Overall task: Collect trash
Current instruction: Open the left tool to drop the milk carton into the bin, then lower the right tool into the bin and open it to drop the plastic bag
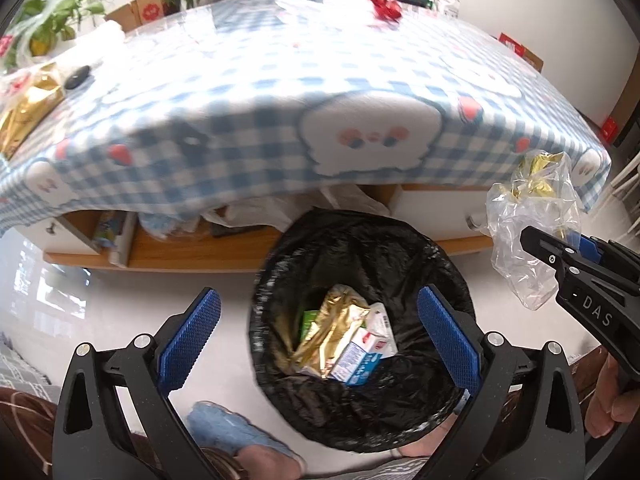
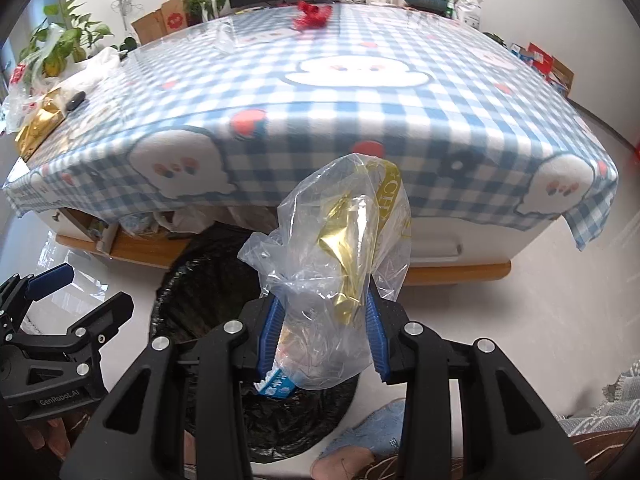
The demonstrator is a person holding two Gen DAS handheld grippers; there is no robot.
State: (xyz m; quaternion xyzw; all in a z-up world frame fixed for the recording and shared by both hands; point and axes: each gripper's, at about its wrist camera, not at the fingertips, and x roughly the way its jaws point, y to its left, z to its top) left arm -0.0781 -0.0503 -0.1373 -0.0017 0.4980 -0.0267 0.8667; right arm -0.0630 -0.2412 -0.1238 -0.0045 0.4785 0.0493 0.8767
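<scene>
A bin with a black liner (image 1: 272, 264) stands on the floor in front of the table and holds a gold wrapper (image 1: 332, 328) and a small carton (image 1: 360, 356). Directly above its mouth my left gripper (image 1: 319, 296) hangs open, nothing between its blue pads (image 1: 192, 340). My right gripper (image 2: 323, 304) is shut on a crumpled clear plastic bag (image 2: 320, 248) with gold foil inside, held over the bin's (image 2: 180, 280) right side. In the left wrist view that right gripper (image 1: 556, 240) and its bag (image 1: 528, 216) show at the right edge.
The table with the blue checked cloth (image 2: 360, 92) carries a gold wrapper (image 2: 40, 124) at its left end, a red wrapper (image 2: 312, 14) far back and a clear bag (image 2: 224, 38). A person's foot in a blue slipper (image 1: 236, 436) stands by the bin. Plants line the back wall.
</scene>
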